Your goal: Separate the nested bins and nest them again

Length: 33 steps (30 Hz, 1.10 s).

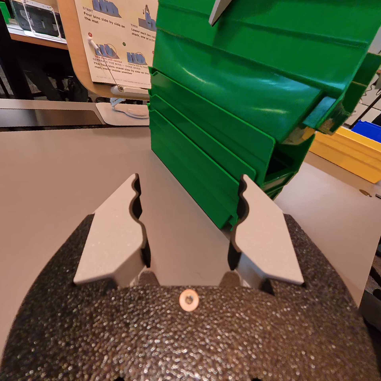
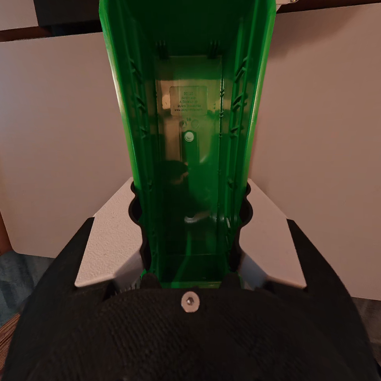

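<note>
Left wrist view: the left tongs [image 1: 189,208] stand wide apart with nothing between their fingers, held low over the grey table [image 1: 68,185]. Just ahead and to the right of their tips stands a stack of green bins [image 1: 206,156], nested one inside another, with stepped edges that fan toward the right finger [image 1: 266,233]. That finger lies at the nearest corner of the stack; actual contact cannot be judged. Above the stack a further green bin [image 1: 257,68] hangs tilted, its lower end partly entered into the stack. At the upper edge a grey finger of the right tongs [image 1: 218,12] shows against this bin. Beyond and to the left of the tongs stands an instruction sheet [image 1: 115,41] on a board; far to the right lie a yellow bin [image 1: 346,152] and a blue bin [image 1: 367,127].

Right wrist view: the right tongs [image 2: 190,198] are closed on the raised green bin [image 2: 189,103], one finger pressed against each long outer wall. The open interior of the bin faces the camera and extends straight ahead from the tongs.
</note>
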Each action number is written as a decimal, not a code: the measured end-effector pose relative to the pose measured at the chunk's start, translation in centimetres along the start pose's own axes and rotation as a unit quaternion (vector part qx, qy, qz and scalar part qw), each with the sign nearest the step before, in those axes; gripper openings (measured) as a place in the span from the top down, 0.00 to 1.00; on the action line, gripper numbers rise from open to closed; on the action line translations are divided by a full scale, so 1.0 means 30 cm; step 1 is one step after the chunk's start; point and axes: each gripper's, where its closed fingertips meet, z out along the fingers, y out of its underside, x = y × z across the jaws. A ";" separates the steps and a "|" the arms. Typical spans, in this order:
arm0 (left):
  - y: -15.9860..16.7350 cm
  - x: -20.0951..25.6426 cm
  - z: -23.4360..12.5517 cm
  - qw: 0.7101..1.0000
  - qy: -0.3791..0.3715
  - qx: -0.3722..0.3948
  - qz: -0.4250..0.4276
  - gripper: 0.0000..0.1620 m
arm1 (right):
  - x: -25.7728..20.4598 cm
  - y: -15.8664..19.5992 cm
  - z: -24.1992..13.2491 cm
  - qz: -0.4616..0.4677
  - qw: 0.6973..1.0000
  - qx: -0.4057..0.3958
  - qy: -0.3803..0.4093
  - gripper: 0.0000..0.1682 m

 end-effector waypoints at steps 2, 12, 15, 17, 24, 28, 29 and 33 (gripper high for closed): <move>-0.004 0.003 -0.001 1.000 0.000 0.002 0.002 0.43 | 0.001 0.001 0.001 -0.006 1.000 0.000 0.009 0.42; 0.012 0.005 0.008 1.000 0.005 -0.007 -0.002 0.43 | 0.032 0.009 0.062 0.009 1.000 -0.007 0.010 0.41; 0.007 -0.002 0.003 1.000 0.004 -0.003 -0.006 0.43 | 0.032 0.001 0.090 0.012 1.000 0.002 0.009 0.41; 0.009 -0.005 0.004 1.000 0.005 -0.003 -0.009 0.43 | 0.037 0.004 0.105 0.011 1.000 0.000 0.016 0.41; 0.021 0.008 0.015 1.000 0.011 -0.011 -0.008 0.43 | 0.042 0.020 0.140 0.000 0.999 -0.004 0.038 0.40; 0.013 0.008 0.009 1.000 0.011 -0.007 -0.007 0.43 | 0.038 0.025 0.155 -0.002 0.999 0.002 0.050 0.40; 0.012 0.007 0.007 1.000 0.011 -0.006 -0.008 0.43 | 0.037 0.027 0.162 0.001 0.999 0.005 0.048 0.39; 0.010 0.006 0.004 1.000 0.015 -0.004 -0.016 0.43 | 0.039 0.030 0.169 0.001 0.999 0.013 0.047 0.37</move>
